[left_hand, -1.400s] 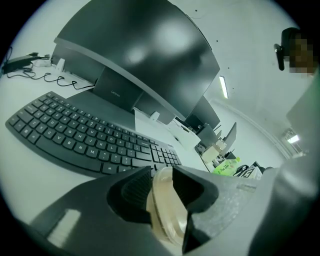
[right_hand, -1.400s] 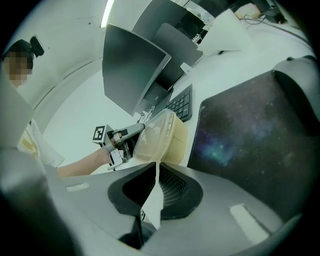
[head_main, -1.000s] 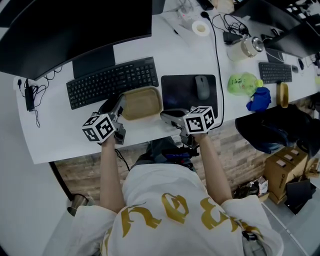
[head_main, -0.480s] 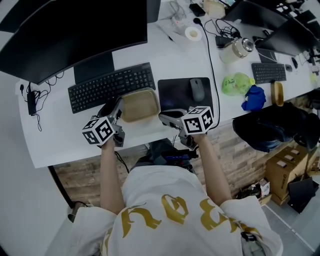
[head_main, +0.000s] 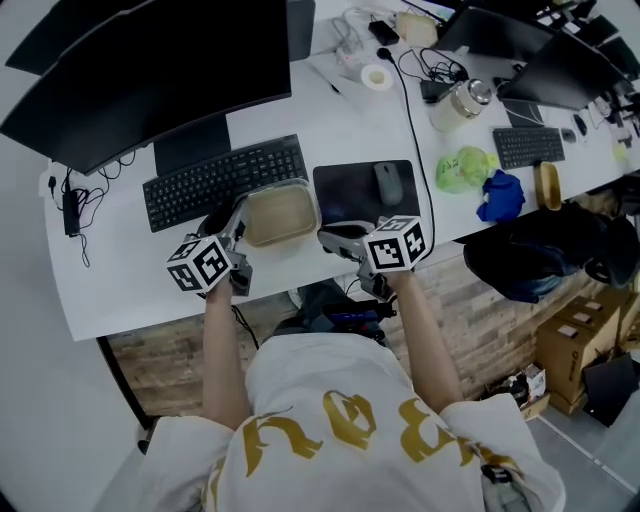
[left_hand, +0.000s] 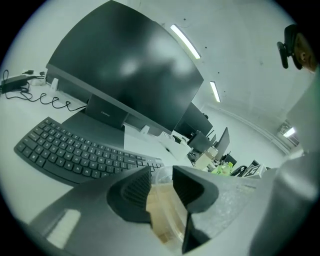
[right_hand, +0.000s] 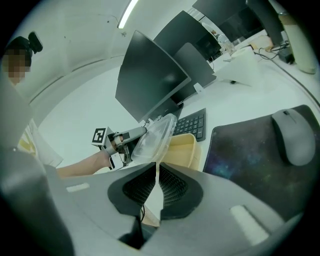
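Noted a black adapter (head_main: 70, 212) with its cable at the far left of the white desk (head_main: 130, 285). Recorded a dark monitor (head_main: 150, 70) at the back and a black keyboard (head_main: 225, 182) directly in front of its stand. Found the left gripper (left_hand: 161, 192) clenched on the left wall of a beige container (head_main: 280, 212), that wall pinched between both jaws in the left gripper view. Located the container on the desk just in front of the keyboard's right end; could not tell whether touching it. Observed a clear lid (right_hand: 152, 140) tilted over the container's open top, slanting up toward the left gripper. Found the right gripper (right_hand: 156, 187) clamped on the lid's thin near edge, jaws pressed almost together with only that edge between them. Noted a dark mouse pad (head_main: 350, 205) just beside the container on its right, with a grey mouse (head_main: 385, 182) resting on it. Recorded a green bag (head_main: 460, 168) and a blue object (head_main: 498, 196) further right, well apart from both grippers.
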